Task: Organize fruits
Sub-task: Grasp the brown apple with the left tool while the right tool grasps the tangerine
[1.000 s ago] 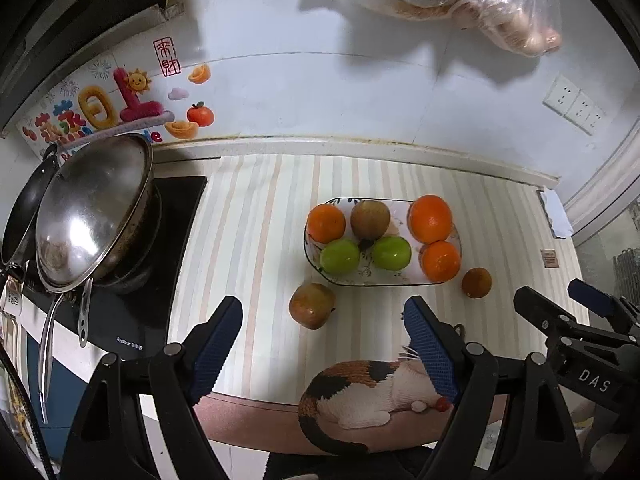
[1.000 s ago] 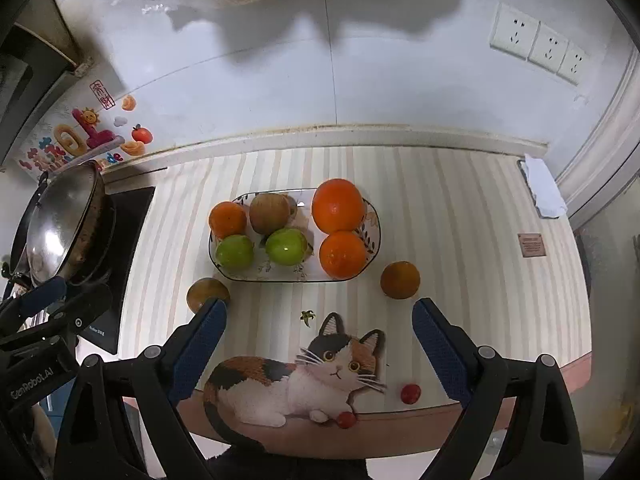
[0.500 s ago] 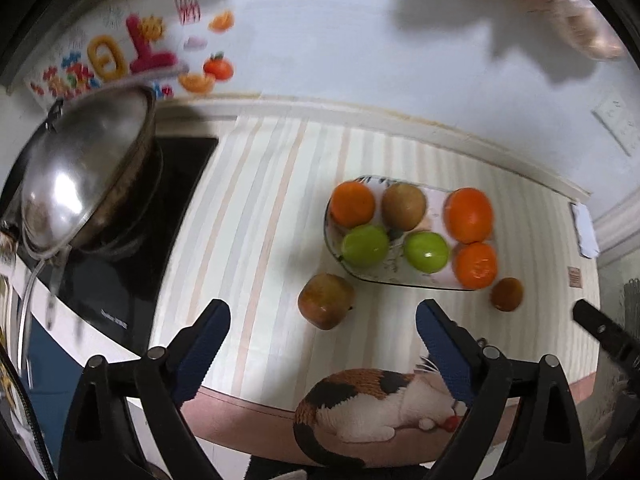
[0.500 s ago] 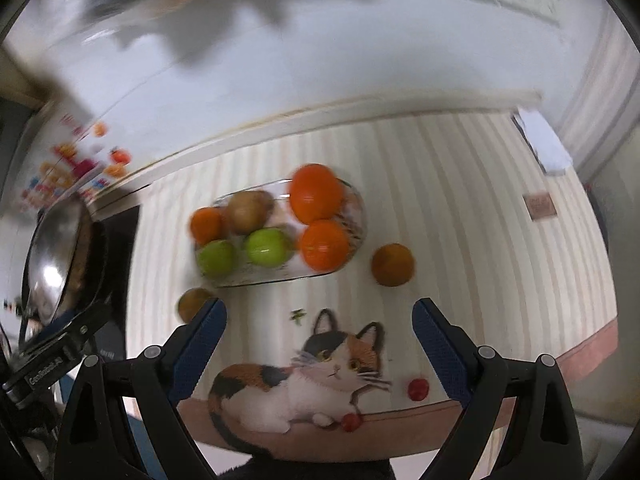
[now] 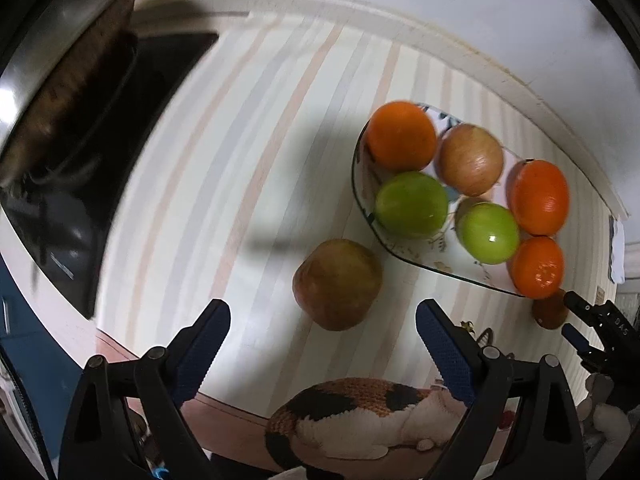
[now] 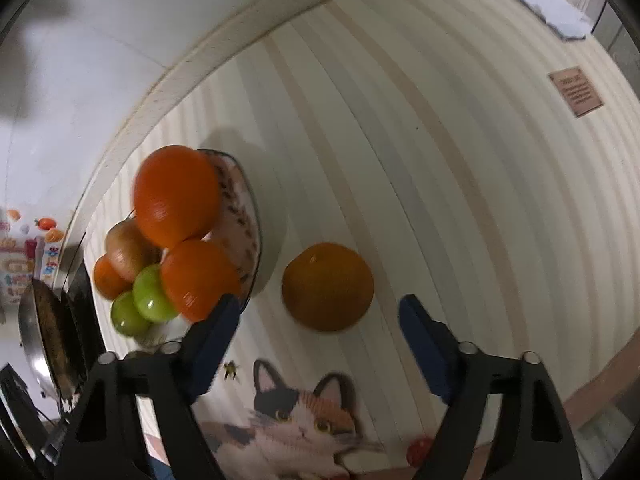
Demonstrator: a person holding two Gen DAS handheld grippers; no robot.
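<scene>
A plate [image 5: 362, 200] holding three oranges, two green fruits and a brownish one is seen on the striped mat [image 5: 224, 168]. A brown fruit [image 5: 337, 284] lies just left of the plate, below the spread fingers of the left gripper [image 5: 323, 330]. A dull orange [image 6: 328, 286] lies just right of the plate; the right gripper [image 6: 318, 322] is closing around it, untouched.
</scene>
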